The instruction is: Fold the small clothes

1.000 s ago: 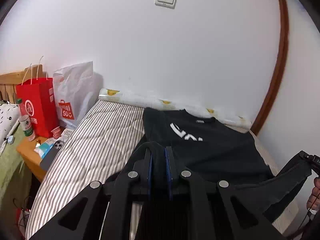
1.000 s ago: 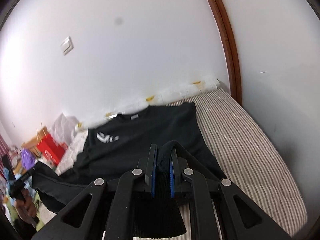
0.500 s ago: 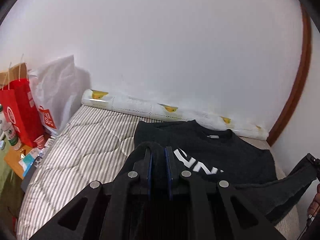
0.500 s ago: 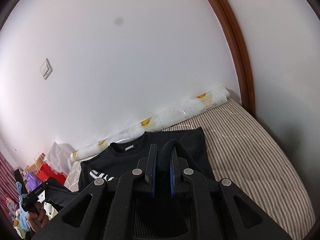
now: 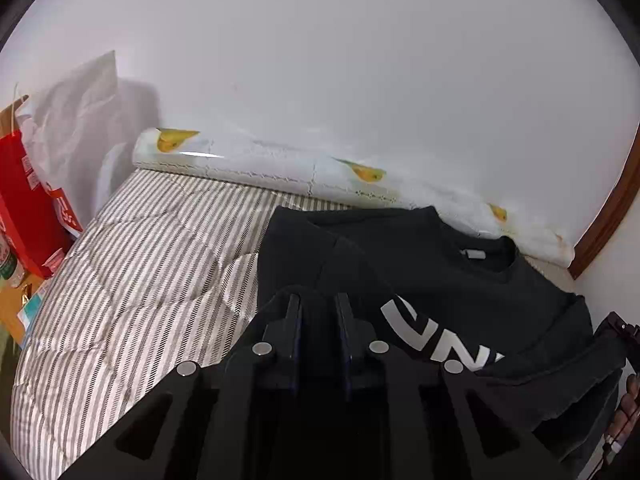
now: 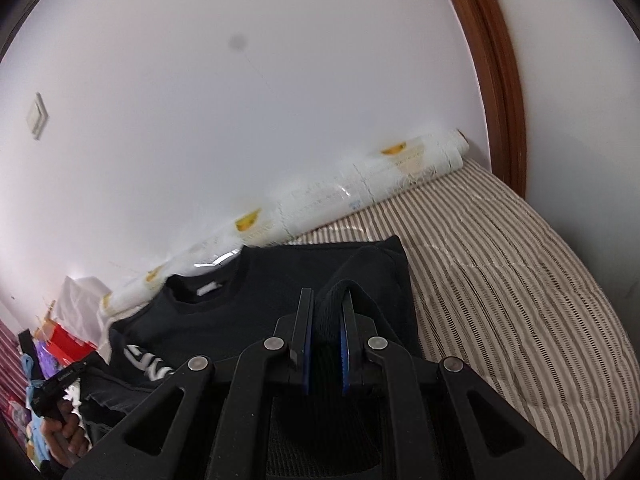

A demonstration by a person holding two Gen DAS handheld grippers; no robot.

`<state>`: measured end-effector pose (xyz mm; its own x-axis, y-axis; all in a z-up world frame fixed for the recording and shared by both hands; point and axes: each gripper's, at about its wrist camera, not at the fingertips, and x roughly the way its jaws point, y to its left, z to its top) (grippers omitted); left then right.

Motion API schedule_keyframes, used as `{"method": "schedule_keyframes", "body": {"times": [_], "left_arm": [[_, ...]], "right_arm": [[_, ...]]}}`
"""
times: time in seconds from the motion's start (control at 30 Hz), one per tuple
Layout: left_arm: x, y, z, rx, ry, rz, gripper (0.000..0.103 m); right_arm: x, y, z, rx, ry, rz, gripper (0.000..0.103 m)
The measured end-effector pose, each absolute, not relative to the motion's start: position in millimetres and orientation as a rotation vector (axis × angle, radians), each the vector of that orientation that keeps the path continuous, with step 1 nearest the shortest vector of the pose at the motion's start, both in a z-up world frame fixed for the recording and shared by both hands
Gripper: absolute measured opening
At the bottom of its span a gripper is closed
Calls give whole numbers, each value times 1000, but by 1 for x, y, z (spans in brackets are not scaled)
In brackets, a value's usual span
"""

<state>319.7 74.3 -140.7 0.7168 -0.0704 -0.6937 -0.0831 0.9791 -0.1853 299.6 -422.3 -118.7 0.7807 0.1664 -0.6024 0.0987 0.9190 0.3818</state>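
A black sweatshirt (image 5: 460,280) with white lettering is spread on a striped mattress (image 5: 140,272), occupying the centre and right of the left wrist view and the lower centre of the right wrist view (image 6: 280,300); its collar is turned toward the wall. The left gripper (image 5: 318,312) is seen at lower centre of its frame, its jaws drawn nearly together with a fold of the black fabric clamped between the pads. The right gripper (image 6: 326,312) is likewise at lower centre of its frame, its jaws narrowly parted and closed upon a raised loop of the same garment. The lifted hem is observed sagging between the two grippers at the lower right of the left wrist view. A rolled white sheet with yellow motifs (image 5: 280,168) is noted along the foot of the white wall (image 5: 320,60), just behind the collar. A red paper bag (image 5: 24,208) and a white plastic bag (image 5: 76,120) are recorded at the left edge, beside the mattress. A brown door frame (image 6: 496,60) is visible at upper right of the right wrist view, and a wall switch (image 6: 37,116) at its upper left.
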Motion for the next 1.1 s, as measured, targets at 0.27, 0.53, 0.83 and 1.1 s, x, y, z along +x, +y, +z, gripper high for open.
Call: {"method": "schedule_keyframes", "body": {"times": [0.27, 0.53, 0.83, 1.1], "left_arm": [[329, 75, -156, -214, 825, -7, 29], [289, 91, -134, -160, 768, 54, 76], [222, 124, -129, -202, 761, 83, 77], [178, 146, -154, -268, 820, 77, 77]], "right_arm": [[315, -419, -146, 355, 746, -24, 15], [271, -421, -123, 260, 708, -79, 52], [202, -430, -118, 227, 741, -87, 55], [157, -434, -137, 239, 782, -84, 58]]}}
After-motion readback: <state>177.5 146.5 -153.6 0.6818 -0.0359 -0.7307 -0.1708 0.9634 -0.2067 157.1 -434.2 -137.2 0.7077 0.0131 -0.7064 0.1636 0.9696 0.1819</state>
